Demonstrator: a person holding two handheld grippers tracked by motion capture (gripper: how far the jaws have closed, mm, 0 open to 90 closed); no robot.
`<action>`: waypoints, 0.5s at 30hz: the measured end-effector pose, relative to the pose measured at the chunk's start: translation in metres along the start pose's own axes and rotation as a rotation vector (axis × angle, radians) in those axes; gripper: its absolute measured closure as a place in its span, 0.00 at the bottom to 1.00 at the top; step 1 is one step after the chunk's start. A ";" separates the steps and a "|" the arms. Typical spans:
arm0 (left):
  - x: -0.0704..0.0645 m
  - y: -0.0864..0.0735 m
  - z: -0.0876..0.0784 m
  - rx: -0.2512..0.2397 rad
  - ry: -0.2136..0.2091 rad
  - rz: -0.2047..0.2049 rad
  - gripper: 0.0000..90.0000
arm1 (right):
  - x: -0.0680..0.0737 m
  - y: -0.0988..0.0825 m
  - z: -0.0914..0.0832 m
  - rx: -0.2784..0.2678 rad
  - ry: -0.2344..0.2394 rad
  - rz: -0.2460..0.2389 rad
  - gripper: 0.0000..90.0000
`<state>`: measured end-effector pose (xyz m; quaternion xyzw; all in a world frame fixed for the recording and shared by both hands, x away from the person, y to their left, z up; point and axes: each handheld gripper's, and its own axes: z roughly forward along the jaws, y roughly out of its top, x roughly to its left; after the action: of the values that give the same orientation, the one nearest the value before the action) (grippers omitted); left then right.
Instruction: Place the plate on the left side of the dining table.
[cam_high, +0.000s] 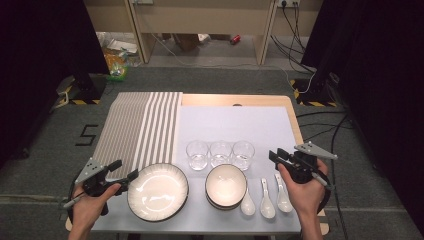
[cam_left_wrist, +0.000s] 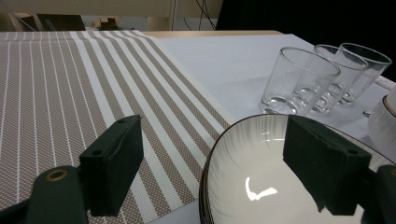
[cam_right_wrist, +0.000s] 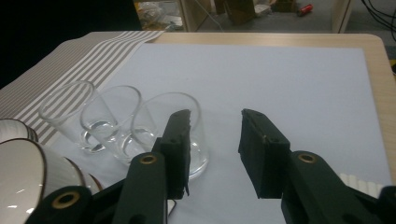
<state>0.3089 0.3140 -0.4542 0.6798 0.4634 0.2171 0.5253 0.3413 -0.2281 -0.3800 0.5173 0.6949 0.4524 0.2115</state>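
Right gripper view: right tongs (cam_right_wrist: 212, 144) partly hide nearest glass (cam_right_wrist: 170, 126).

Bright tabletop, dark surroundings, slight glare

This looks like a recording lab or studio: black curtains (cam_high: 40, 60) flank a lone table (cam_high: 240, 100) on grey carpet (cam_high: 210, 80), with hazard-taped stand bases (cam_high: 312, 95), trailing cables (cam_high: 295, 35) and a wall socket (cam_high: 287, 3).
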 end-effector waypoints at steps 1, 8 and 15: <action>-0.001 0.000 -0.001 0.007 -0.006 0.001 0.21 | 0.008 0.002 0.001 -0.001 0.010 -0.016 0.75; -0.002 -0.001 -0.001 0.004 0.011 0.001 0.22 | 0.032 0.004 0.008 0.013 0.047 -0.052 0.83; -0.001 0.001 -0.002 -0.007 0.010 -0.006 0.24 | 0.060 0.009 0.020 0.041 0.116 -0.099 0.94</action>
<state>0.3072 0.3143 -0.4525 0.6756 0.4672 0.2208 0.5259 0.3387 -0.1645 -0.3714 0.4597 0.7398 0.4562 0.1824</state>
